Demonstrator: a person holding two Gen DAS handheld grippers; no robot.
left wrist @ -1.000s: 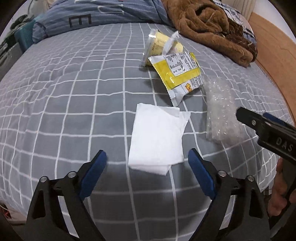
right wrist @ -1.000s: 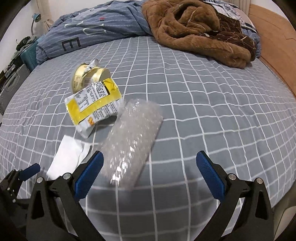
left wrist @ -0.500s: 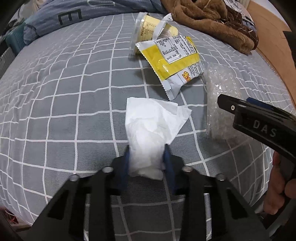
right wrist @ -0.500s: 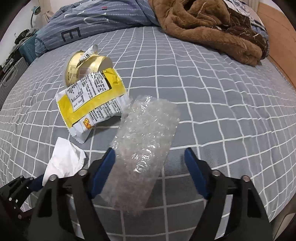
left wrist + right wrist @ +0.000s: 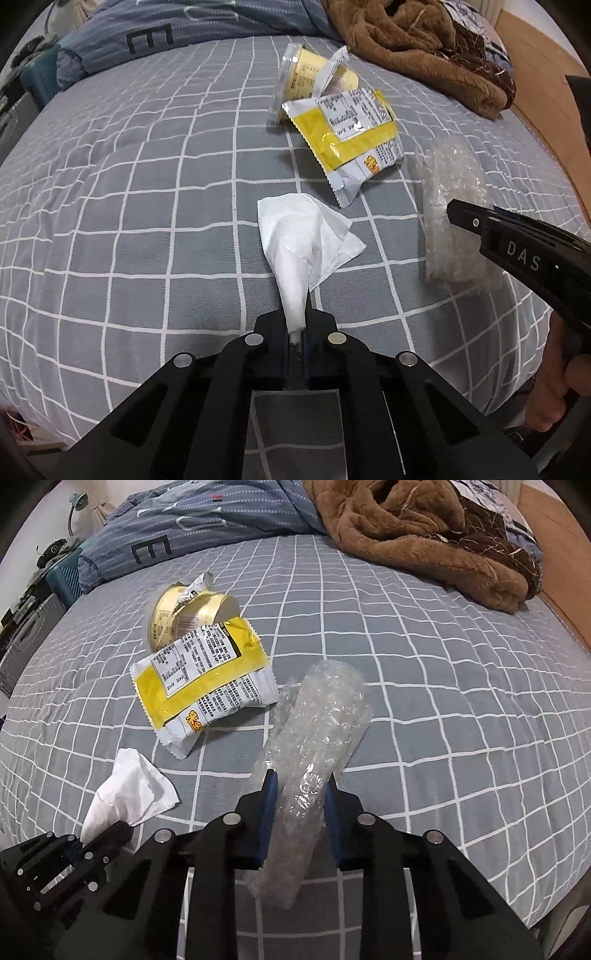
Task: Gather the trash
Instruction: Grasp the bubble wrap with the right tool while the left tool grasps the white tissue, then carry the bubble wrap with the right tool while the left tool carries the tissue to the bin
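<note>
On the grey checked bed a white tissue point(image 5: 306, 236) lies bunched, its near end pinched in my left gripper point(image 5: 295, 325), which is shut on it. To its right a roll of clear bubble wrap point(image 5: 317, 738) sits between the blue pads of my right gripper point(image 5: 300, 794); the jaws are closing and the pads press its sides. The right gripper point(image 5: 517, 251) also shows in the left wrist view, over the bubble wrap point(image 5: 450, 206). Farther back lie a yellow snack wrapper point(image 5: 207, 686) and a yellow cup point(image 5: 177, 616) with a torn lid. The tissue point(image 5: 129, 794) and the left gripper point(image 5: 99, 834) show at lower left.
A brown fleece blanket point(image 5: 424, 535) is heaped at the far right of the bed. A blue-grey duvet point(image 5: 192, 528) lies along the far side. A wooden floor point(image 5: 554, 561) shows past the right edge, and luggage point(image 5: 26, 635) stands at the left.
Both grippers have closed from wide open. The left one pinched the flat tissue into a bunch. The right one closed onto the bubble wrap.
</note>
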